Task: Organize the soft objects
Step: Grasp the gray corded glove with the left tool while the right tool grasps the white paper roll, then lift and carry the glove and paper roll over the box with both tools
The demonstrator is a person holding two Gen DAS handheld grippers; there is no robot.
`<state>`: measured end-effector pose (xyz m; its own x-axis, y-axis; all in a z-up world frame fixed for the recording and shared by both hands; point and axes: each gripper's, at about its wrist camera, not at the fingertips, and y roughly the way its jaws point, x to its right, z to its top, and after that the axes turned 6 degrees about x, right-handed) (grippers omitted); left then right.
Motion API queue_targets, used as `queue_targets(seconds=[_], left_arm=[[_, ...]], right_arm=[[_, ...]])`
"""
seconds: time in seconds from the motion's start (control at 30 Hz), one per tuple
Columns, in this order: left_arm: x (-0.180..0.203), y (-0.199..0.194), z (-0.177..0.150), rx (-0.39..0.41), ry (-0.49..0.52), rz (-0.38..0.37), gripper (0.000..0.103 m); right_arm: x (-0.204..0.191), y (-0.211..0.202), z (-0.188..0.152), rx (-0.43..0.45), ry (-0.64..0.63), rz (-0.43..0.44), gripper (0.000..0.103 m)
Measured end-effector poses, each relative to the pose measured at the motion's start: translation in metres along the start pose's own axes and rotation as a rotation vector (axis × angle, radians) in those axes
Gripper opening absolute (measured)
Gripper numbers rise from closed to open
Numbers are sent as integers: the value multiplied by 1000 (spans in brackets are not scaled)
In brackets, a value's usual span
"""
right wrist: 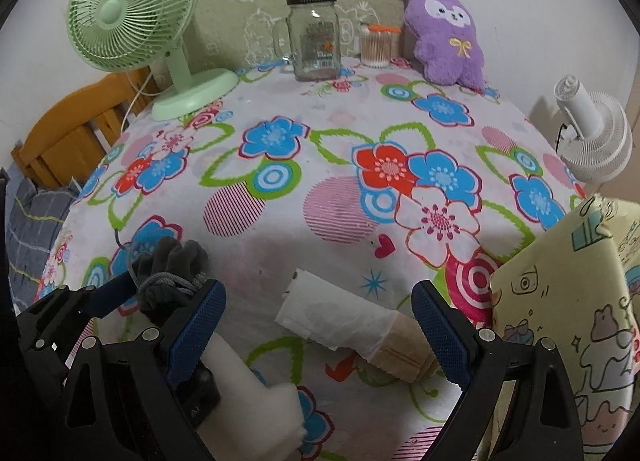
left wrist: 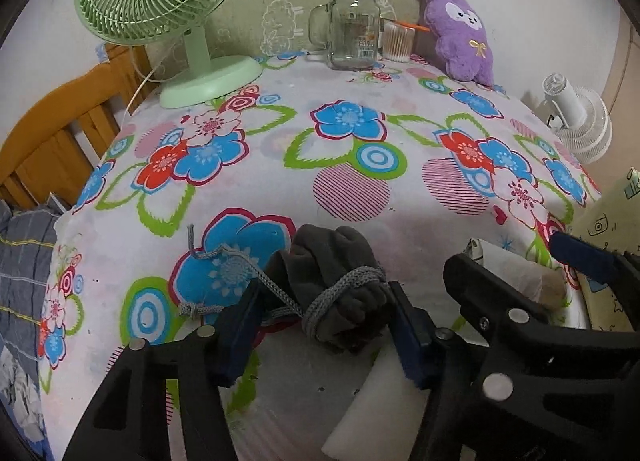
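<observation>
- Blue-padded fingers [left wrist: 408, 341] of the left gripper [left wrist: 322, 327] sit nearest the left wrist camera, angled steeply down at the table and closed onto a dark grey cloth bundle [left wrist: 336, 285], one pad on each side of it.
- Grey cord [left wrist: 340, 293] is wound around that bundle, and its loose end trails left across the floral tablecloth [left wrist: 360, 197] to a small knot.
- White foam piece [left wrist: 372, 413] lies on the cloth just under the left gripper, at the near edge.
- Right gripper [right wrist: 320, 337] also points steeply downward, its jaws spread wide with nothing pressed between the pads.
- Between those spread jaws lies a white paper roll [right wrist: 336, 317], a brown paper piece [right wrist: 404, 353] sticking out from its near-right end; neither pad touches it.
- From the right wrist view, the left gripper and its bundle appear at the near left, beside the roll.
- Yellow cartoon-print cushion [right wrist: 560, 325] stands at the near right edge of the table.
- Far side of the table, left to right: a green desk fan [left wrist: 160, 13], a glass mug jar [left wrist: 352, 29], a cotton swab tub [left wrist: 398, 41], a purple plush toy [left wrist: 460, 37].
- White clip fan [right wrist: 592, 141] is at the far right, off the table.
</observation>
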<state>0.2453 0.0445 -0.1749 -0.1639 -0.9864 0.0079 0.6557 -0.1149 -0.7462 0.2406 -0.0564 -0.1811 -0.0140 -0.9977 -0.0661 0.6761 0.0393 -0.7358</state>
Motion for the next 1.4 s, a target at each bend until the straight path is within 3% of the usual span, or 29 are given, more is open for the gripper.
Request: queue_targets(seconds=[0.37,0.43,0.53,0.6,0.7,0.83,1.4], left_arm=[[10,-5,-6,16,59,-5,50],[12,-7,-7,17,74,-3,50],[14,-8,-9,18,89,2,49],[16,-9,-9,18,97,-1,49],[18,-11,-9,21,102,-3,48],[19,-14,-11,25,102,-3,47],[16,-57,-2,122,74,8,47]], right_arm=[[15,9,-7,-48,37,-9,94],[18,13,-9,-82,62,7,89],[16,12,-12,-79,49,-21,78],[14,12,-13,-68,26,-60,55],[13,10,-13,-64,3,-68,34],[10,9,-12,-64,-18,-36,22],[-8,-33,2,11,-35,27,19]])
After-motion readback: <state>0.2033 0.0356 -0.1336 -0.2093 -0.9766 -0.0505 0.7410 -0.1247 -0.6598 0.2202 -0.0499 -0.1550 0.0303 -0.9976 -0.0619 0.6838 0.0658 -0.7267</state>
